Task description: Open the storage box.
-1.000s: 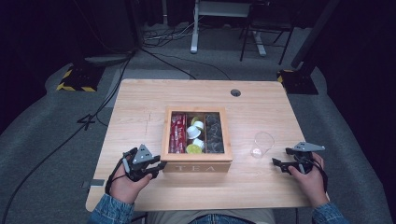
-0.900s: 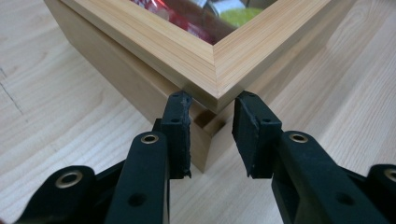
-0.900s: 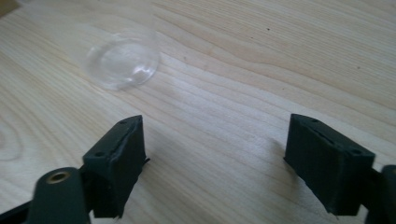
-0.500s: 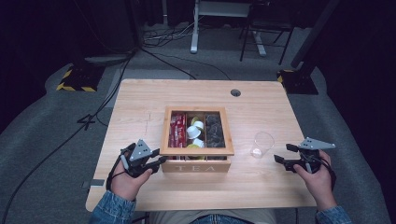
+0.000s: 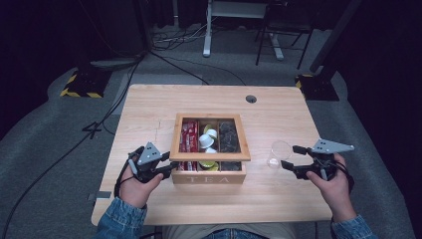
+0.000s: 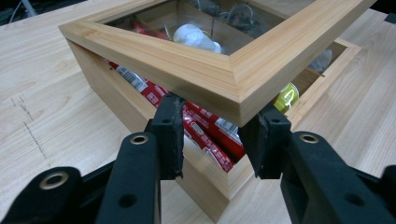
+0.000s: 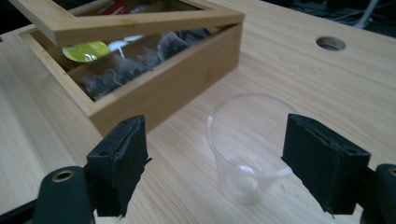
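High view: the left gripper (image 5: 171,168) is propping the tea box (image 5: 209,172) lid (image 6: 224,70) ajar at its front-left corner on the surface (image 5: 149,107), jaws apart. The right gripper (image 5: 291,160), spread wide, is facing a clear cup (image 5: 278,153). Lifting slowly should be keeping the box from sliding.

A pale wood table (image 5: 149,107) has a round cable hole (image 5: 251,98) near its far edge. A wooden tea box (image 5: 209,172) sits at its middle, towards the near edge, and a clear plastic cup (image 5: 279,153) stands upright just right of it
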The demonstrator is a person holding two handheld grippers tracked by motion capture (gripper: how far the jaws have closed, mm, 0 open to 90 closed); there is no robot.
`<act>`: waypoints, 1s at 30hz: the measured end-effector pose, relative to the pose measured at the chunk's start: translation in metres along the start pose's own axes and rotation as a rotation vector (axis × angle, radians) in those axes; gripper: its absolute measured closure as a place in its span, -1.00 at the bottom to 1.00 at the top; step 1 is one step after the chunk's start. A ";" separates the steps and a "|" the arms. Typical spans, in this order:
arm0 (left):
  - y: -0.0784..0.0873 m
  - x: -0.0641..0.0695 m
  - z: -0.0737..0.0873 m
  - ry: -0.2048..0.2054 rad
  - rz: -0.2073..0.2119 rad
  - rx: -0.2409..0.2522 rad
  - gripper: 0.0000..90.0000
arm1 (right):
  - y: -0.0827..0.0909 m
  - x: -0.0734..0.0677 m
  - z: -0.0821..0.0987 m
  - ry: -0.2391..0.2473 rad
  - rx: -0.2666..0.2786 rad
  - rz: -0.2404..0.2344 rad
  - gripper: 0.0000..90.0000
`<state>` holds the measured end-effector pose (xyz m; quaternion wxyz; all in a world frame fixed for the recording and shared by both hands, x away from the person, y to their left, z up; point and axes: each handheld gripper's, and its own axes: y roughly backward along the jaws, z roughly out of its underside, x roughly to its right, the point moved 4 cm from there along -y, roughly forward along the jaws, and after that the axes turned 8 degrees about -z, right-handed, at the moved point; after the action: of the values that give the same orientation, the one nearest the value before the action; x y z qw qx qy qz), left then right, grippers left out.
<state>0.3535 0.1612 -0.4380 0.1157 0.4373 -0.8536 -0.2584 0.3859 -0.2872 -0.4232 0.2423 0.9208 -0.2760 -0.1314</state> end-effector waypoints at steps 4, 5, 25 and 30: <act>-0.001 -0.002 -0.004 0.007 -0.004 0.008 0.33 | -0.016 -0.013 -0.017 0.049 -0.014 -0.036 -0.53; -0.001 -0.002 -0.004 0.007 -0.004 0.008 0.33 | -0.016 -0.013 -0.017 0.049 -0.014 -0.036 -0.53; -0.003 -0.002 -0.008 0.017 -0.026 0.005 0.31 | -0.087 -0.050 -0.054 0.199 -0.063 -0.128 -0.46; -0.002 -0.004 -0.012 0.019 -0.028 0.004 0.33 | -0.096 -0.053 -0.057 0.245 -0.055 -0.099 -0.37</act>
<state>0.3625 0.1590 -0.4291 0.1195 0.4520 -0.8466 -0.2543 0.4074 -0.1656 -0.4191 0.2927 0.9354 -0.1948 -0.0375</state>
